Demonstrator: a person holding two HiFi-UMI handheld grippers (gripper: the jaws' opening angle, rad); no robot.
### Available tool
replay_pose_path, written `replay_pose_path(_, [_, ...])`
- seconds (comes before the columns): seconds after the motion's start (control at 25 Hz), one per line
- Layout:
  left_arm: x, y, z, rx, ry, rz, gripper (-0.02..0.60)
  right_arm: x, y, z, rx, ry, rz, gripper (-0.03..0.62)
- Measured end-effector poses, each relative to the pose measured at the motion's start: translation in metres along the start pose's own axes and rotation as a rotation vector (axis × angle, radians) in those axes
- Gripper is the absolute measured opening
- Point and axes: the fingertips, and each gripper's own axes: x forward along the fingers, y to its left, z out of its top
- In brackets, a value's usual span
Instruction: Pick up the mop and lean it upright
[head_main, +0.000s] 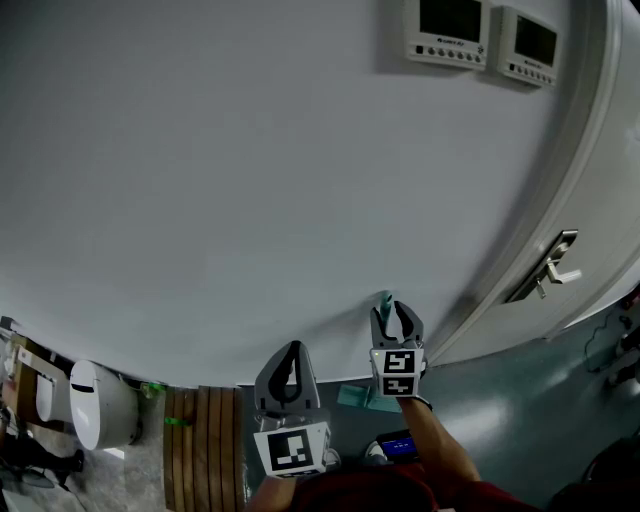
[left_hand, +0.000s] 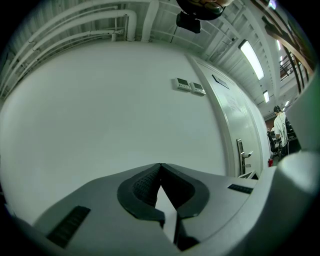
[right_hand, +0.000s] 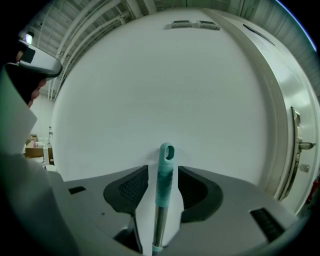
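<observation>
The mop stands upright against the white wall (head_main: 250, 180). Its teal-capped metal handle (right_hand: 164, 175) rises between the jaws of my right gripper (right_hand: 163, 168), its hanging loop touching or nearly touching the wall. The right jaws stand apart on either side of the handle, with a gap at each pad. In the head view the handle's teal tip (head_main: 386, 300) shows just left of the right gripper (head_main: 396, 315), and the teal mop head (head_main: 352, 397) lies on the floor below. My left gripper (head_main: 290, 362) hangs to the left, shut with nothing in it, and faces the wall (left_hand: 100, 110).
A white door with a metal lever handle (head_main: 553, 265) stands to the right. Two wall control panels (head_main: 447, 30) are mounted high up. Wooden slats (head_main: 203, 440) and a white bin-like object (head_main: 100, 405) sit at the lower left on the grey floor (head_main: 520, 410).
</observation>
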Motion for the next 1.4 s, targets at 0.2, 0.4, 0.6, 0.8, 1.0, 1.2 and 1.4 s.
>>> replay_pose_path(0.2, [-0.001, -0.001, -0.001, -0.004, 0.005, -0.001, 0.014, -0.004, 0.0, 0.002, 0.004, -0.006, -0.001, 0.183])
replay_pose_path(0.4, [0.0, -0.002, 0.0, -0.008, 0.003, -0.004, 0.014, -0.012, -0.001, 0.005, 0.024, -0.025, -0.001, 0.184])
replay_pose_path(0.6, [0.0, -0.003, -0.005, -0.007, 0.014, -0.015, 0.014, -0.026, 0.002, 0.009, 0.023, -0.04, 0.0, 0.184])
replay_pose_path(0.8, [0.003, -0.007, -0.011, -0.014, 0.022, -0.023, 0.014, -0.045, 0.006, 0.015, 0.04, -0.06, 0.009, 0.184])
replay_pose_path(1.0, [0.006, -0.009, -0.015, -0.018, 0.03, -0.028, 0.014, -0.07, 0.014, 0.027, 0.062, -0.091, 0.025, 0.184])
replay_pose_path(1.2, [0.008, -0.009, -0.018, -0.012, 0.029, -0.029, 0.014, -0.094, 0.016, 0.033, 0.092, -0.108, 0.032, 0.184])
replay_pose_path(1.4, [0.007, -0.007, -0.018, -0.004, 0.033, -0.023, 0.014, -0.108, 0.011, 0.037, 0.104, -0.119, 0.038, 0.184])
